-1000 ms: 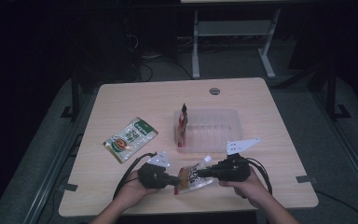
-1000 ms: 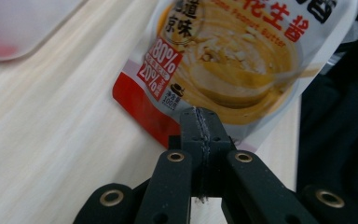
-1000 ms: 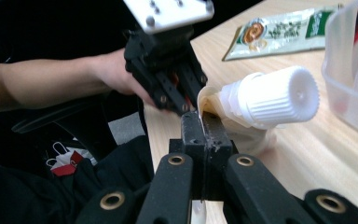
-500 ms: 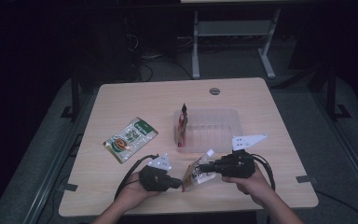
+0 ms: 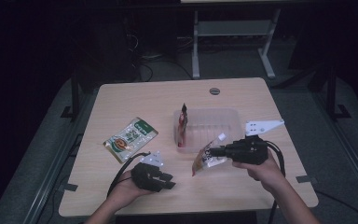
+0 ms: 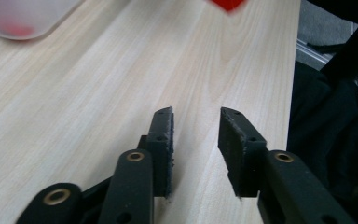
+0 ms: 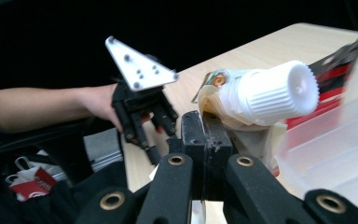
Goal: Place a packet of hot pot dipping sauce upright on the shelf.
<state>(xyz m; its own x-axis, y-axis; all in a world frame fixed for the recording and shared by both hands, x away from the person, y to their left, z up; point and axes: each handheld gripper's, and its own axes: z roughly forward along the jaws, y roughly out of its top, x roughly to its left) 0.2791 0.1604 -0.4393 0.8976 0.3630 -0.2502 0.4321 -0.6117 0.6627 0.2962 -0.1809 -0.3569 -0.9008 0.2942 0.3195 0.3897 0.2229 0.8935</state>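
Observation:
A spouted pouch [image 5: 206,160] with a white screw cap [image 7: 279,93] hangs above the table's front, just before the clear plastic tray [image 5: 223,115]. My right gripper [image 5: 213,151] is shut on the pouch's upper edge below the cap [image 7: 204,122]. My left gripper [image 5: 168,179] rests low near the front edge, left of the pouch. Its jaws have just been opening and stand apart with nothing but bare wood between them [image 6: 196,116]. A red pouch [image 5: 182,122] stands upright at the tray's left end.
A green snack packet [image 5: 130,139] lies flat on the left half of the table [image 5: 121,100]. The tray's corner [image 6: 18,18] lies ahead of the left jaws. The table's front edge is close to both hands.
The left gripper has let go of the spouted pouch and opened. The right gripper has lifted the pouch up and to the right, toward the tray.

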